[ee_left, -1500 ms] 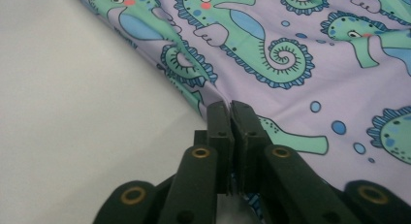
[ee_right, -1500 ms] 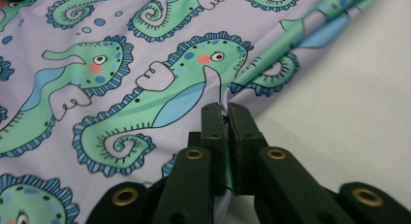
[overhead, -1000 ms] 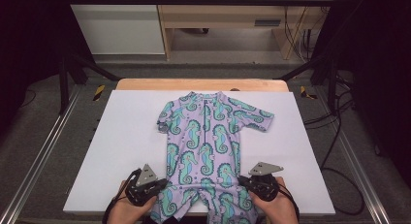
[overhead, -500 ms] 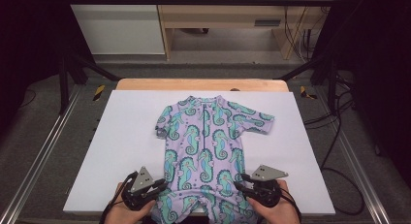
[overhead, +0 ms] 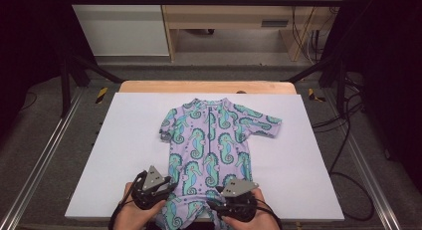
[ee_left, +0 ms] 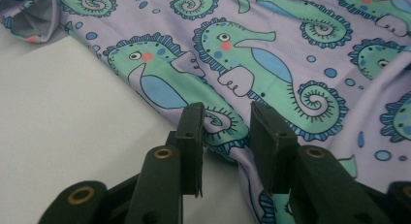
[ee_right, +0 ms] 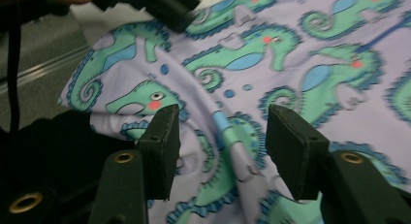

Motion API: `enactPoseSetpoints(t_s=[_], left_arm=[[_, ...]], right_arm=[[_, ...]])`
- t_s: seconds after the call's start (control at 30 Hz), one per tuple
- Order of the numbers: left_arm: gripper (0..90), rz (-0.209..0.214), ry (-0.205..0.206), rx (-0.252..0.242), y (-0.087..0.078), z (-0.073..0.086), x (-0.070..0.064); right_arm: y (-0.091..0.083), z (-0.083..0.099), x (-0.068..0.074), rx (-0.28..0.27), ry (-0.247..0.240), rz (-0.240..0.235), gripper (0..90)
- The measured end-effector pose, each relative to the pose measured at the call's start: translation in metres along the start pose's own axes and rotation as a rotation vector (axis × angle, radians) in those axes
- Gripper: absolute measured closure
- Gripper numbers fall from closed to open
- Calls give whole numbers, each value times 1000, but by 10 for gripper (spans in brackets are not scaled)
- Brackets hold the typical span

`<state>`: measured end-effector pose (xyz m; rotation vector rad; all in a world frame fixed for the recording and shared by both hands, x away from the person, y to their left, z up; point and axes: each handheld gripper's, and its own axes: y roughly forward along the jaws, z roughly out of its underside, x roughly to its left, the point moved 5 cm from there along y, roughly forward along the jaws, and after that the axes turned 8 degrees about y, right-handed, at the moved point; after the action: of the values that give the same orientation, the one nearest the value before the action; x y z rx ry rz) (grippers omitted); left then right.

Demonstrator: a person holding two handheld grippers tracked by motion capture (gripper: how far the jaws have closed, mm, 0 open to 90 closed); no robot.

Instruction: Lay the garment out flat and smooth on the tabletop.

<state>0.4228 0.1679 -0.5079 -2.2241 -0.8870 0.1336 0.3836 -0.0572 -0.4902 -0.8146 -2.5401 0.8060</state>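
Swimsuit [overhead: 214,140]: smooth stretch cloth, faint sheen, printed seahorses;
Table [overhead: 124,140]: matt white sheet, pale wood edge at the far side;
Left gripper [ee_left: 225,132]: matt black plastic jaws, brass-coloured rivets;
Right gripper [ee_right: 220,136]: the same finish

A white counter [overhead: 124,155] with a wooden far edge stands on grey floor [overhead: 45,140] between metal rails [overhead: 37,165], with a pale wooden shelf unit [overhead: 234,21], white cabinet [overhead: 124,26] and dark cables [overhead: 343,125] behind.

Lilac stretch-fabric child's swimsuit [overhead: 214,140]: green-and-blue seahorse print with pink cheeks and blue dots; flat bench [overhead: 124,140]: white top, light wooden far edge; both grippers: black
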Motion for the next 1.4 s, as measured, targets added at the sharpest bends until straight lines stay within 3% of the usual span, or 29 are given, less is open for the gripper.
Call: enactPoseSetpoints(t_s=[0.13, 0.37, 0.53, 0.73, 1.07, 1.1, 1.13, 1.2, 1.3, 1.4], left_arm=[[695, 5, -1, 20, 7, 4, 1], [724, 9, -15, 12, 7, 5, 4], [740, 13, -19, 7, 7, 5, 5], [749, 16, -19, 10, 6, 6, 4], [736, 21, -12, -29, -7, -5, -2], [736, 22, -12, -36, -8, -7, -3], [723, 20, -7, -42, -10, -9, -3], [698, 2, -2, -56, -11, -12, -1], [650, -15, -18, -74, -9, -13, 4], [618, -33, -28, -85, -10, -14, 10]], right_arm=[[14, 3, 4, 40, -13, -20, 490], [30, 6, 3, 90, -23, -38, 692], [34, 6, 4, 100, -31, -52, 808], [32, 5, 4, 106, -17, -71, 841], [11, 7, 15, 129, 15, -256, 846], [11, 7, 15, 129, 15, -256, 846], [8, 7, 16, 124, 5, -283, 843], [8, 9, 17, 131, -25, -275, 817], [10, 4, 13, 93, -13, -252, 604], [11, -4, 4, 49, 4, -191, 436]])
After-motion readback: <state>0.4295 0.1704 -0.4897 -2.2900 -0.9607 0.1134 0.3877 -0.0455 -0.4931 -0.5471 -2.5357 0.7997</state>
